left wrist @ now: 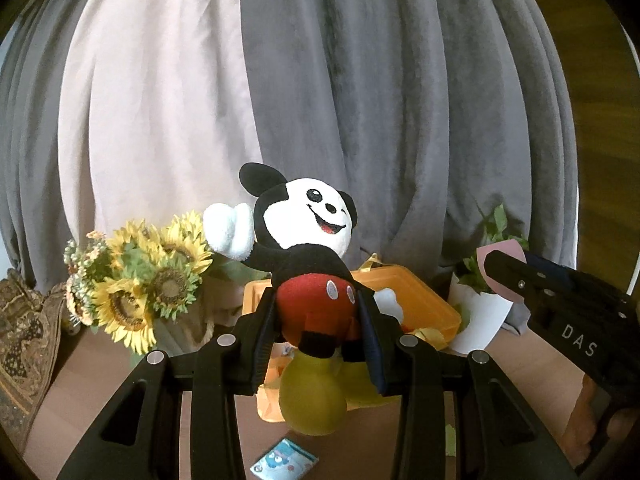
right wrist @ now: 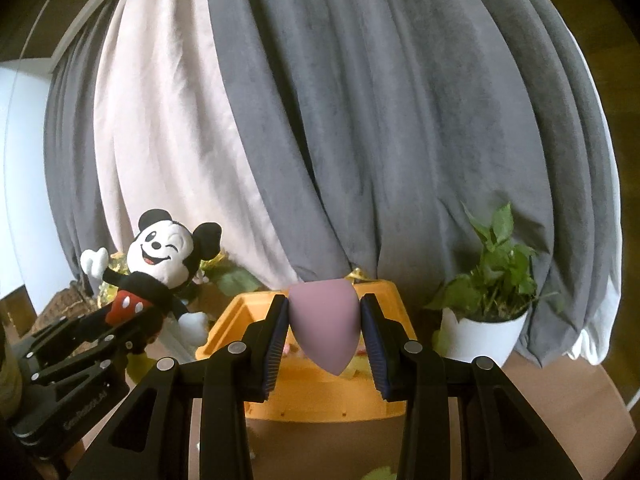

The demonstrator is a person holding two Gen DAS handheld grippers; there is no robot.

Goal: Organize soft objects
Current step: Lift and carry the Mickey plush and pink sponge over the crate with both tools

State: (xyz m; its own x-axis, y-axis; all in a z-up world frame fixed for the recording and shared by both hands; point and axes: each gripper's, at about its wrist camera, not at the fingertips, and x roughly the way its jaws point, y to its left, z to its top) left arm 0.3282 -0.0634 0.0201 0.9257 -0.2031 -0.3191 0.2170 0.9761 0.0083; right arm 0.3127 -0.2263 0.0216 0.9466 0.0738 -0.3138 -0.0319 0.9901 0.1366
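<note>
grey curtains (left wrist: 400, 120), sunflowers (left wrist: 152, 280), potted plant (right wrist: 492, 280)

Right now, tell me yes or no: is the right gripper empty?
No, the right gripper is clamped on a pink sponge between its pads.

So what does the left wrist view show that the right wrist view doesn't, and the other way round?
Only the left wrist view: the sunflowers, a small printed packet on the table, and the mouse toy's yellow feet.

Only the right wrist view: the pink egg-shaped sponge seen whole, pressed between the right gripper's pads.

Both: the mouse toy clamped at its red shorts by the left gripper, the orange box, the potted plant and the curtains.
</note>
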